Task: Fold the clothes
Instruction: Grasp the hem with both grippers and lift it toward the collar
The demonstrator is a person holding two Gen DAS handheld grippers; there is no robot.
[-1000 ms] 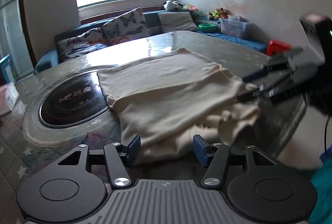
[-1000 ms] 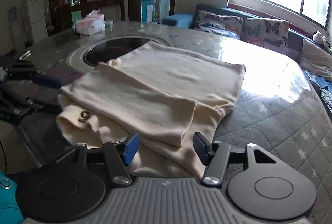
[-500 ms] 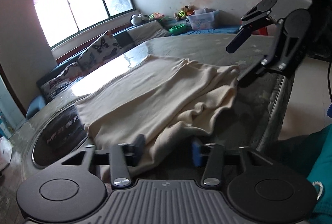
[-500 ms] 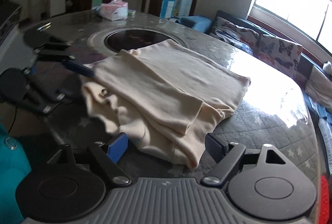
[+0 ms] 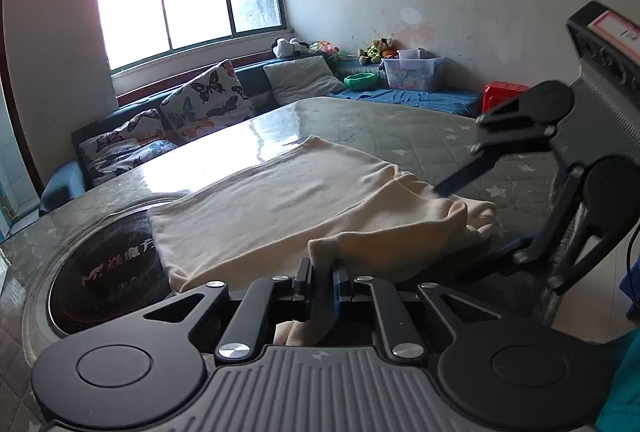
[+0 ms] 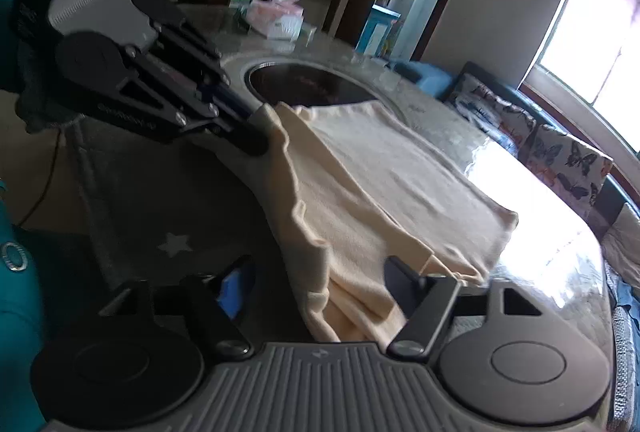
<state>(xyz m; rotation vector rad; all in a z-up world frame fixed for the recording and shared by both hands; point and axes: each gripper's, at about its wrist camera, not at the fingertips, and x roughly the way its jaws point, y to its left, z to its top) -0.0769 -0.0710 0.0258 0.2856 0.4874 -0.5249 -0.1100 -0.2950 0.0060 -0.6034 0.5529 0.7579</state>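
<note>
Since the frame of half a second ago, the left gripper (image 5: pixel 322 282) is found closed on the near edge of the cream garment (image 5: pixel 280 199), where its jaws stood apart before; a tongue of cloth now rises between them. The right gripper (image 6: pixel 316 282) is found brought in to the garment's near right corner, and the fold of cloth at that corner now lies between its two fingers.

The garment is recorded on the counter (image 5: pixel 460 135), lying from the centre of the left wrist view out toward 12 o'clock, with its left margin overlapping the rim of the dark round hotplate (image 5: pixel 104 268) at 9 o'clock. Layers are seen: a panel is already doubled over the body, and stacked edges show at the near right corner in the right wrist view. The far half lies flat and smooth; the near edge is bunched and lifted.

The left jaws are clamped on the near hem. The right jaws stand apart, astride the layered corner, with no pinch yet visible; some blur is noted there.

In judgement, the fold is partly made. At least one lengthwise fold is in place; a further fold of the near edge toward 12 o'clock appears in hand. Closure of the right jaws on the corner and final squaring of the edges are judged outstanding.
</note>
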